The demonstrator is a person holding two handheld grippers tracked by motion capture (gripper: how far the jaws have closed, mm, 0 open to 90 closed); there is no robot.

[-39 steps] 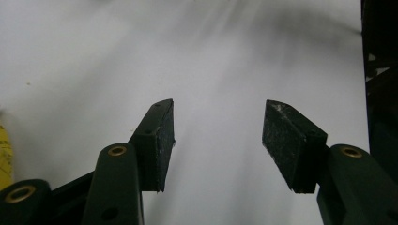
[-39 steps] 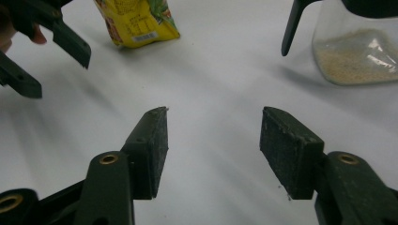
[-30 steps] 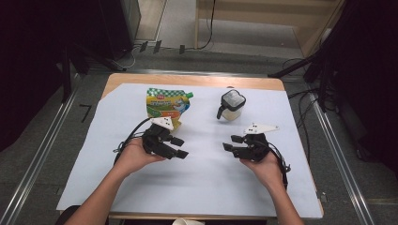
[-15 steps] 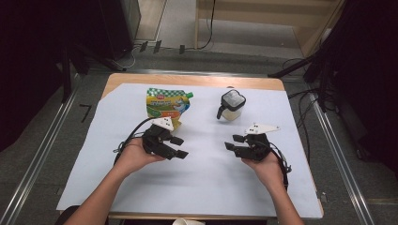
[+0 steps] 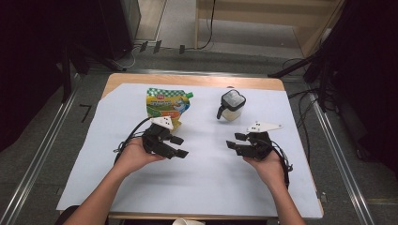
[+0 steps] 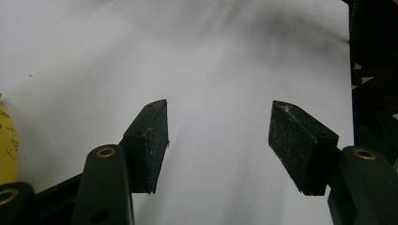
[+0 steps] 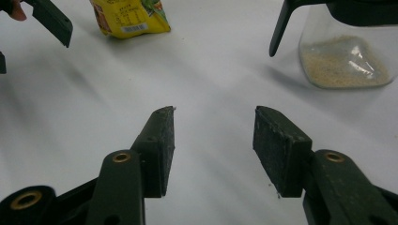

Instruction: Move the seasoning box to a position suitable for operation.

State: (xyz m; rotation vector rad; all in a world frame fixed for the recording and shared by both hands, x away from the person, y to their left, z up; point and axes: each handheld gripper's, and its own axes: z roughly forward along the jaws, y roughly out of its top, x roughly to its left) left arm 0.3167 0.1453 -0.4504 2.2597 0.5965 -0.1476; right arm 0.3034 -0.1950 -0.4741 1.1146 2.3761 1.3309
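High view: pouch (image 5: 166,104) and jar (image 5: 231,106) lie beyond both grippers' empty, parted jaws.

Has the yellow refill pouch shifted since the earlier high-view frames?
No. The pouch lies at the same spot on the white sheet, just as far left of the glass jar and below the table's far wooden edge.
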